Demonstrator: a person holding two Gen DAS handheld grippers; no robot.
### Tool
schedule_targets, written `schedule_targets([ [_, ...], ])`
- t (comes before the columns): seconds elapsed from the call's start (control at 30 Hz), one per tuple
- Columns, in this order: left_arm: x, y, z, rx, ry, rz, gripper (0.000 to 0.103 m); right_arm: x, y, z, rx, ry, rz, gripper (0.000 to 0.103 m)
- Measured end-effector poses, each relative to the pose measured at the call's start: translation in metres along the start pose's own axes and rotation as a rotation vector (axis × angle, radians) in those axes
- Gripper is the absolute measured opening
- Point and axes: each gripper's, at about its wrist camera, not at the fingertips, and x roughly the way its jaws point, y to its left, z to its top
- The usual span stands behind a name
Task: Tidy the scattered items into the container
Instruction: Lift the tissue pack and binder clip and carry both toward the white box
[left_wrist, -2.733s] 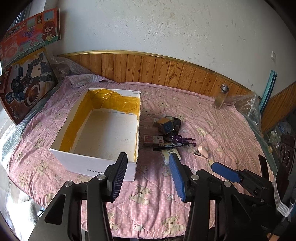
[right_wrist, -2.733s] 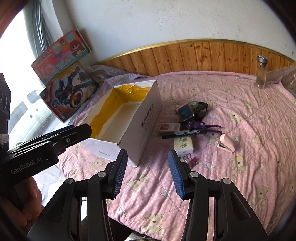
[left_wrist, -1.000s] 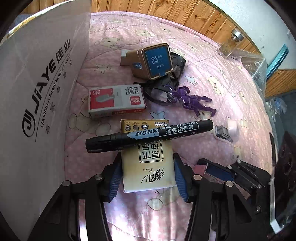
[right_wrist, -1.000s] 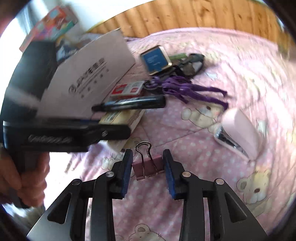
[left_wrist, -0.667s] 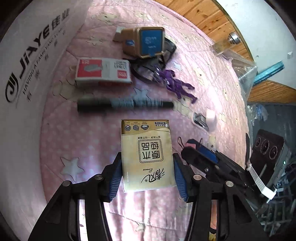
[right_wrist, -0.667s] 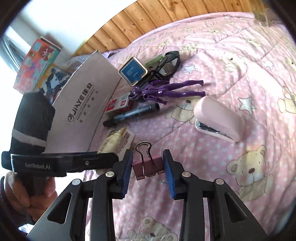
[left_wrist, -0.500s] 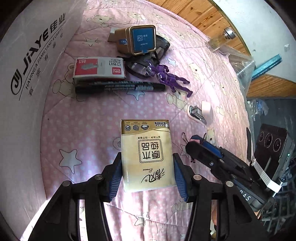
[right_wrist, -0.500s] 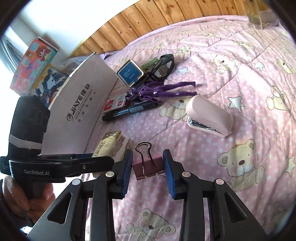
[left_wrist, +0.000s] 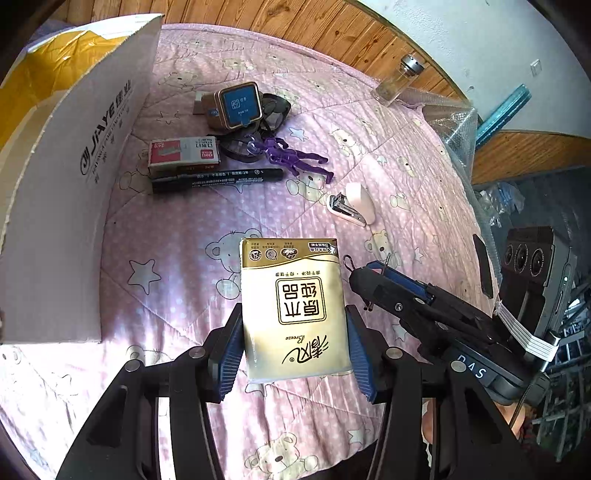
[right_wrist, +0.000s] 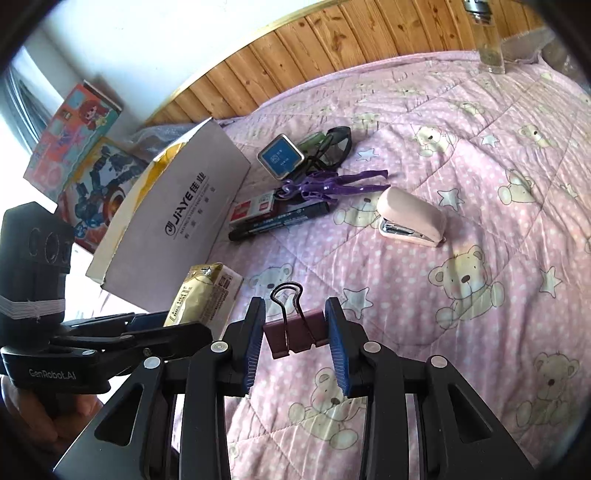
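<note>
1. The left tool (left_wrist: 294, 343) has its two blue-padded fingers pressed against the long sides of a gold-and-cream tissue pack (left_wrist: 293, 306), which is held up clear of the pink quilt (left_wrist: 177, 280) with its printed face toward the camera.
2. The right tool (right_wrist: 295, 341) is pinched on the body of a dark pink binder clip (right_wrist: 295, 332); the clip's black wire handles stick up between the fingers.
3. In the right wrist view, the left tool sits low on the left with the tissue pack jutting from it, and a hand (right_wrist: 44, 417) grips its black handle.
4. The white cardboard box (left_wrist: 70, 192), open at the top with a yellow lining, stands on the bed at the left, just beside the scattered things.
5. Next to the box wall lie a red-and-white staple box (left_wrist: 183, 151) and, touching its near side, a black marker (left_wrist: 218, 178).
6. Beyond them a small gold box with a blue face (left_wrist: 236, 105) sits against dark sunglasses (left_wrist: 271, 114), and a purple toy figure (left_wrist: 291, 157) lies sprawled across the lenses' near edge.
7. A pink stapler (left_wrist: 352, 205) lies apart to the right of the marker, between the pile and the held tissue pack.
8. A glass jar with a metal lid (left_wrist: 400, 79) stands upright at the far edge of the bed, near the wooden wall panel (left_wrist: 295, 40).
</note>
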Motion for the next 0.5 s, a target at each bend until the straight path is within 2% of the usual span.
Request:
schedule_targets([
  [0.5, -0.066, -0.007, -0.038, 0.030, -0.134, -0.015, 0.052, -0.044, 0.056, -0.025, -0.087, -0.064, -0.003, 0.035],
])
